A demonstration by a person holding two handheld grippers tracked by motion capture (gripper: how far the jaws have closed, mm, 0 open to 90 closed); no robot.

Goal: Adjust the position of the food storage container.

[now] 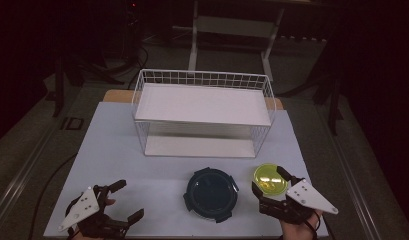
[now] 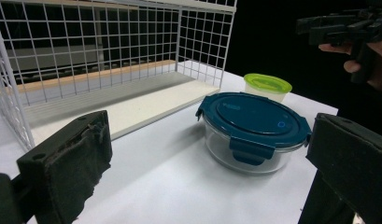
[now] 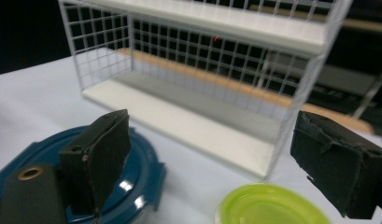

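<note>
Here the round glass container with the dark blue clip-on lid [image 1: 211, 194] serves as the landmark, sitting near the front edge of the pale white counter [image 1: 117, 150].

Well to the left of that container, the left gripper [image 1: 128, 201] rests low over the counter, held in the person's left hand [image 1: 94, 215]. Its two black fingers [image 1: 117, 185] are spread wide with nothing between them. In the left gripper view the container appears between those open fingers but farther off, untouched.

Behind the container stands the white wire-mesh shelf rack with two white boards [image 1: 204, 112], one board at the bottom and one at the top, its open side facing the container.

Just to the right of the container sits the small tub with the yellow-green round lid [image 1: 270, 179], close beside it; whether the two touch cannot be told. The right gripper [image 1: 270, 181], held in the person's right hand [image 1: 299, 227], is at this tub with its fingers [image 1: 257, 190] spread wide on either side of it. In the right gripper view the green lid lies low between the open fingers, which stand clear of it, and the left-hand finger shows in front of the blue lid.
</note>
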